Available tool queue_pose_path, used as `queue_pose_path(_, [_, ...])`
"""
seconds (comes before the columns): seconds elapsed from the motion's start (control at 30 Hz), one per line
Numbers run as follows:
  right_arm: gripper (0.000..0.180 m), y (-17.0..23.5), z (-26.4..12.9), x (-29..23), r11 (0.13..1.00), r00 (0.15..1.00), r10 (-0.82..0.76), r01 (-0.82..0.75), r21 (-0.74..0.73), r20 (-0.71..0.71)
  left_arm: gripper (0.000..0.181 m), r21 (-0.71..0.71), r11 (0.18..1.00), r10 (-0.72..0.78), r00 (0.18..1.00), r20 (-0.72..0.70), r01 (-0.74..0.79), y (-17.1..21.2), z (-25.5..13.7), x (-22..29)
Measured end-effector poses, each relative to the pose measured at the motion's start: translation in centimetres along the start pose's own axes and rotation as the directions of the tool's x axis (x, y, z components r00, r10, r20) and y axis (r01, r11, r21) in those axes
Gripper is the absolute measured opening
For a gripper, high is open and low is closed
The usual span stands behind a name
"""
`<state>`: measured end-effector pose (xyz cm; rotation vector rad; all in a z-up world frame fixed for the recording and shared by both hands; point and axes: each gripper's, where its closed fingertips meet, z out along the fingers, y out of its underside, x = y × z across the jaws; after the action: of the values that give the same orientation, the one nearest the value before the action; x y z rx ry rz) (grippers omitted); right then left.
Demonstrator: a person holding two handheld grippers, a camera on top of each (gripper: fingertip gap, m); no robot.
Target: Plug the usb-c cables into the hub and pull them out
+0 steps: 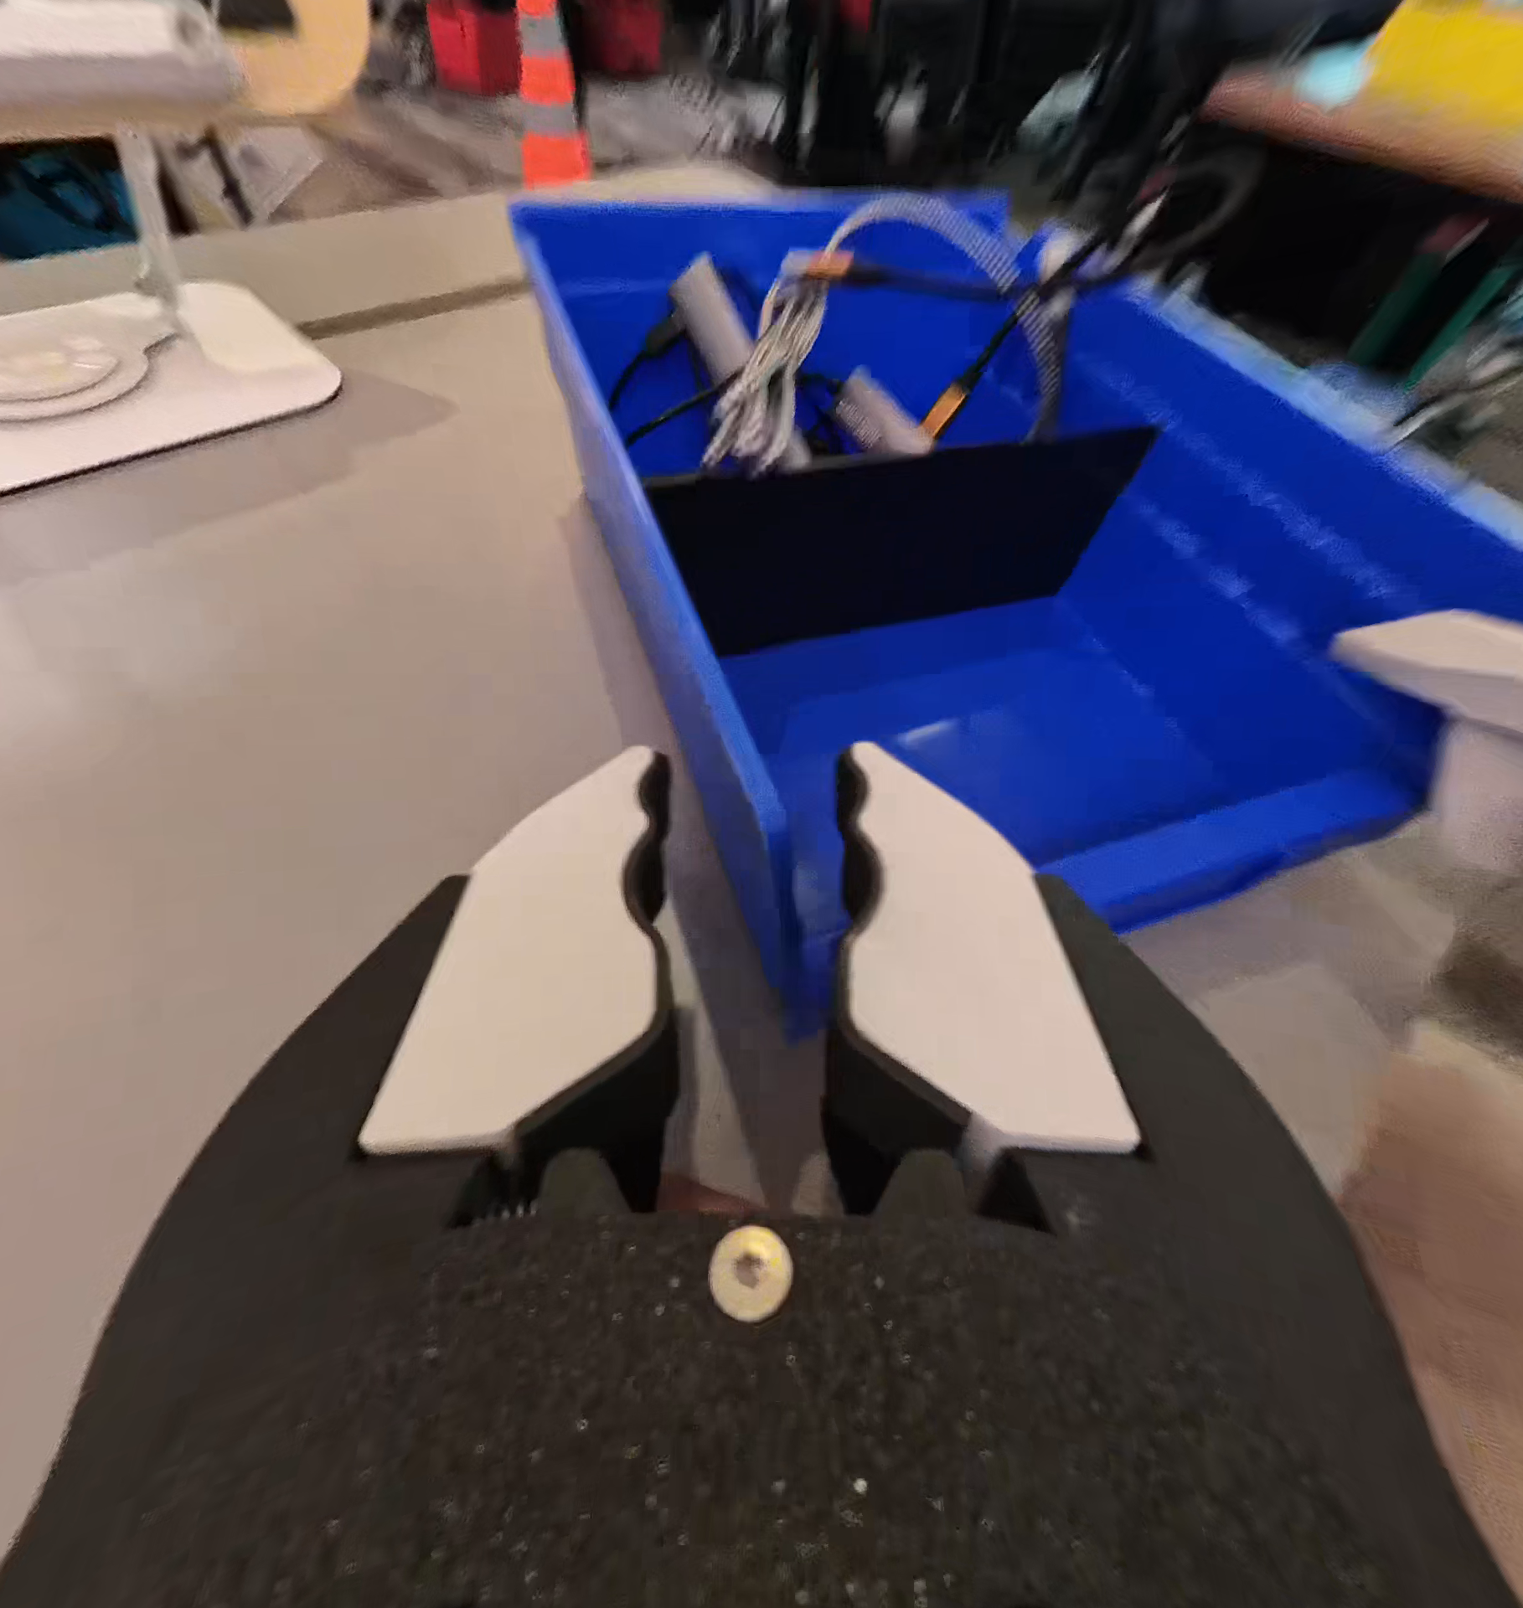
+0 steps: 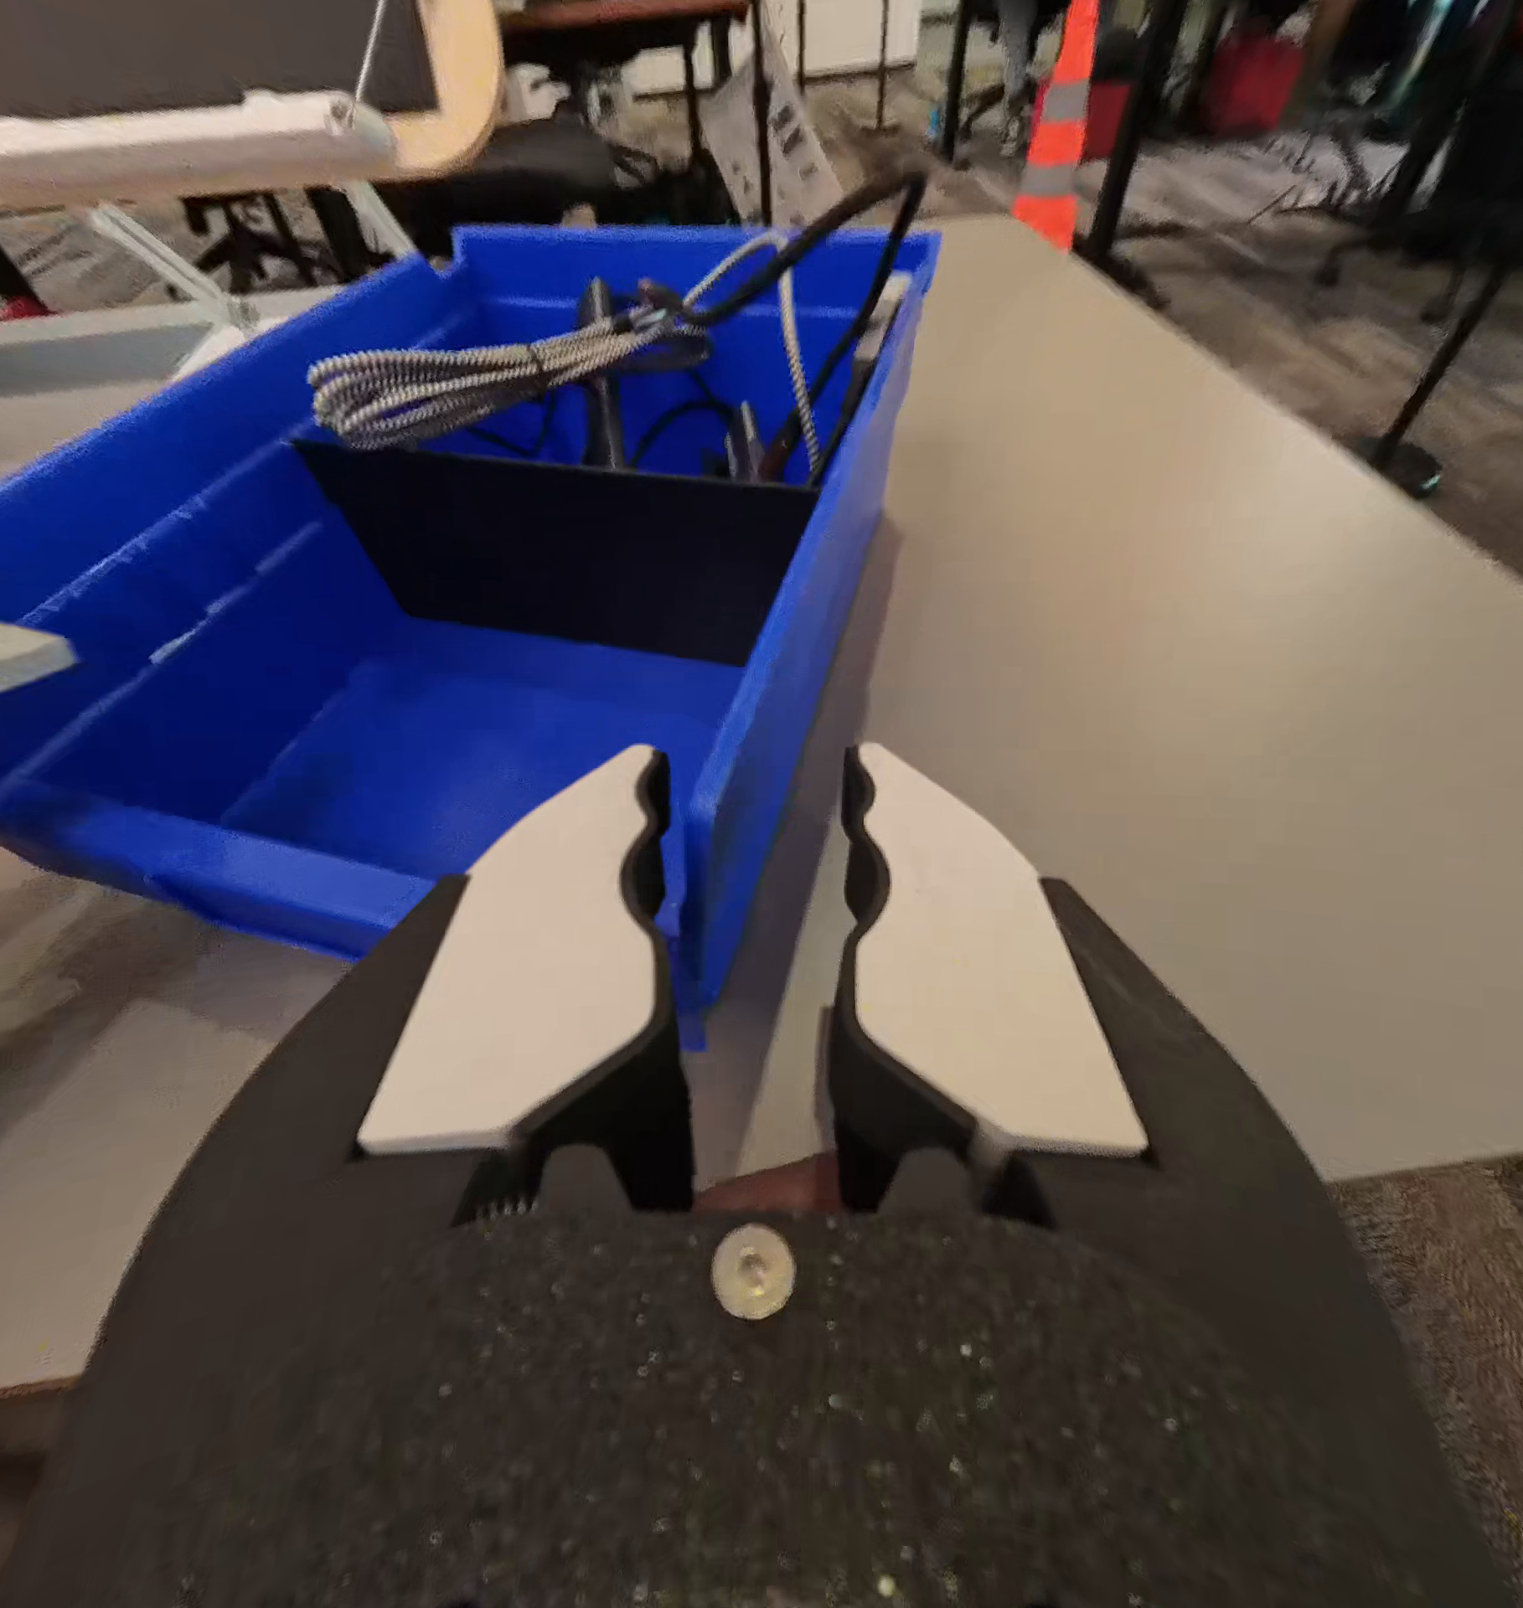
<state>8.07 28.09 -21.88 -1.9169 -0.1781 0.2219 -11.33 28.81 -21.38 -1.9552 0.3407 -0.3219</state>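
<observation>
I am holding the left gripper [image 1: 751,766] with its jaws spread over the near left corner of the blue bin [image 1: 1263,522], which is sitting on the grey table [image 1: 262,696] with nothing pinched. Past the dark divider [image 1: 880,539], the braided cables [image 2: 497,374] and 2 grey hubs [image 1: 714,322] are lying tangled in the far compartment (the near one is holding nothing). The right gripper [image 2: 754,766] is hanging at the bin's near right corner, jaws likewise apart and gripping nothing.
</observation>
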Motion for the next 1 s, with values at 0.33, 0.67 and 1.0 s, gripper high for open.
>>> queue_pose_path(0.33, [0.008, -0.7, 1.6, -4.7, 0.998, 0.999, 0.014, -0.016, -0.062, -0.041, 0.003, -0.068, 0.997, 0.062, 0.97, 0.234, -0.047, 0.8, -2.4, -4.0])
queue_pose_path(0.67, [0.005, -2.5, 7.0, -19.2, 0.993, 0.984, -0.091, 0.102, -0.062, 0.153, 0.003, -0.014, 0.999, -0.034, 0.848, 0.53, 0.048, 1.9, -11.3, -15.9])
queue_pose_path(1.0, [0.02, -0.8, 7.7, -22.4, 0.967, 0.907, -0.21, 0.247, -0.059, 0.365, 0.019, 0.008, 0.976, -0.201, 0.887, 0.416, 0.218, 4.7, -11.8, -17.0])
